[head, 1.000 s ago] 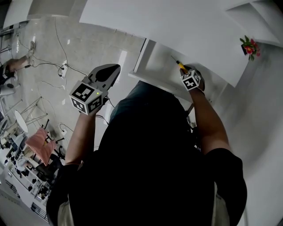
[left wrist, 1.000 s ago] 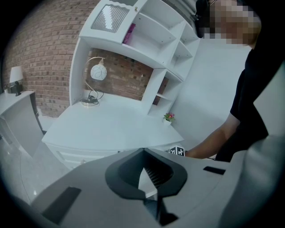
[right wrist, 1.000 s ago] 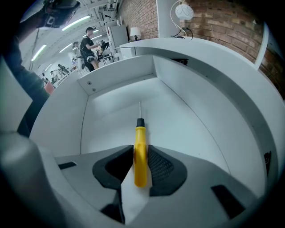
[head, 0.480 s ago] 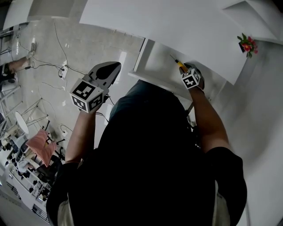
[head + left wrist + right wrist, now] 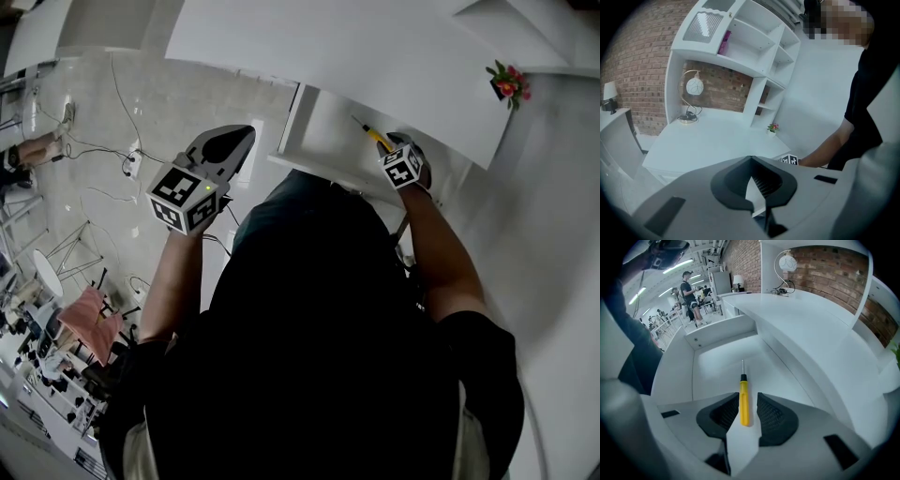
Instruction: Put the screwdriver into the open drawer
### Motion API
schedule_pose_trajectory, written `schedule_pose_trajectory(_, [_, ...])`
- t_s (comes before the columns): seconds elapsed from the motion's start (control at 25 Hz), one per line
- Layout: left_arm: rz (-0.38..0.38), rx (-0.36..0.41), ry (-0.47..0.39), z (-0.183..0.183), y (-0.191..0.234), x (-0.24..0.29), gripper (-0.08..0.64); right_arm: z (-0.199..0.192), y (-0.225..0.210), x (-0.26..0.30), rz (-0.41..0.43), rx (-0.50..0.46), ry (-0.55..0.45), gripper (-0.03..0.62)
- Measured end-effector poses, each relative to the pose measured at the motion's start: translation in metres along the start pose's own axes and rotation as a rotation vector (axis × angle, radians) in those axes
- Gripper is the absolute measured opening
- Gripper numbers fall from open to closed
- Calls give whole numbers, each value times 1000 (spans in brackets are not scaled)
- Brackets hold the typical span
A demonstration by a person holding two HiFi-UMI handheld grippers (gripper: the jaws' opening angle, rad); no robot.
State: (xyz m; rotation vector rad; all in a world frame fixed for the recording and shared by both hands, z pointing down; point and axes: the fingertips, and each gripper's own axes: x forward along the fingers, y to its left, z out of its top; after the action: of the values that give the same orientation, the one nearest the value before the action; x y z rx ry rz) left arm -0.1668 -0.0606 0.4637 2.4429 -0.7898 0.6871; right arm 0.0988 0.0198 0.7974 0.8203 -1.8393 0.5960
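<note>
Most of the job looks done: the yellow-handled screwdriver with a thin metal shaft (image 5: pixel 744 401) lies on the floor of the open white drawer (image 5: pixel 717 355), its tip pointing toward the back. The right gripper (image 5: pixel 748 395) hangs over it with jaws apart and a gap showing beside the handle, so the tool appears let go. What is left, I judge, is to lift that gripper clear. The left gripper (image 5: pixel 751 159) is raised away from the desk, closed on nothing. Against a second ago, both grippers and the screwdriver sit almost where they were.
</note>
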Motion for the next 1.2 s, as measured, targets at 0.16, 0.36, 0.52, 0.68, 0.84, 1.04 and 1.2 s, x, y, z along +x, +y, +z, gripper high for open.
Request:
schedule_pose_trajectory(0.16, [-14,10,-15,5,-9,-2,15,0,0,-20,-24,9,-20,132])
schedule_pose_trajectory(0.36, [-27,28,-27,13,-19,-8,15,4,2,-45,-44,38,-52,132])
schedule_pose_trajectory(0.52, [-37,48,-38,22,-29,-12,15,8,1,-67,-63,60,-86,132])
schedule_pose_trajectory(0.68, [-49,66,-51,31,-39,-15,15,12,-3,-89,-84,89,-124,130])
schedule_pose_trajectory(0.84, [-64,88,-62,38,-53,-14,15,10,-7,-105,-99,124,-153,130])
schedule_pose_trajectory(1.04, [-78,109,-77,47,-66,-16,15,16,-7,-136,-118,176,-216,121])
schedule_pose_trajectory(1.2, [-93,116,-95,54,-76,-20,15,22,-13,-160,-144,209,-266,114])
